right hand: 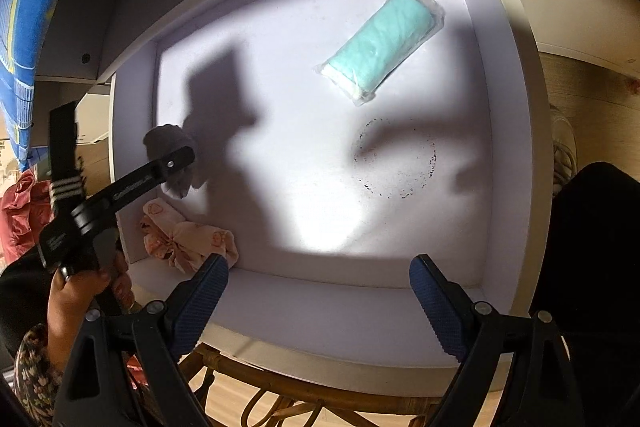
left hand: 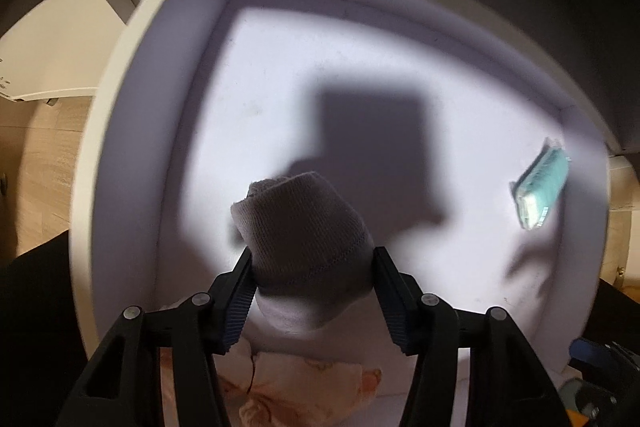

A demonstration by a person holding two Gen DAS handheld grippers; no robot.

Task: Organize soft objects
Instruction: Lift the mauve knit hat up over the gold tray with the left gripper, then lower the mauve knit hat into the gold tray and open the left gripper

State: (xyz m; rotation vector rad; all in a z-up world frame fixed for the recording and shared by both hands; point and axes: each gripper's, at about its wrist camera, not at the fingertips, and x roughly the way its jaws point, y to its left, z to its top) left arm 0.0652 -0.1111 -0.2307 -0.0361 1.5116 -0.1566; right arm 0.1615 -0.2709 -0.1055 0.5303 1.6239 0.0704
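A rolled white knit sock (left hand: pixel 304 235) sits between the ribbed pads of my left gripper (left hand: pixel 312 255), which is shut on it and points down over the left part of a white drawer (left hand: pixel 280 67). In the right wrist view the same sock (right hand: pixel 168 139) hangs at the drawer's left side, held by the left gripper (right hand: pixel 176 157). A teal cloth in a clear wrapper (right hand: pixel 380 43) lies at the drawer's far right. A pink floral cloth (right hand: pixel 188 239) is bunched in the near left corner. My right gripper (right hand: pixel 320 267) is open over the drawer's front wall (right hand: pixel 320 291), with nothing between its fingers.
A dark ring stain (right hand: pixel 396 159) marks the drawer floor. A rattan frame (right hand: pixel 280 387) stands below the drawer front. To the left are blue patterned fabric (right hand: pixel 20 27), a red cloth (right hand: pixel 20 203) and a black item with white stripes (right hand: pixel 64 163). A person's hand (right hand: pixel 80 287) grips the left tool.
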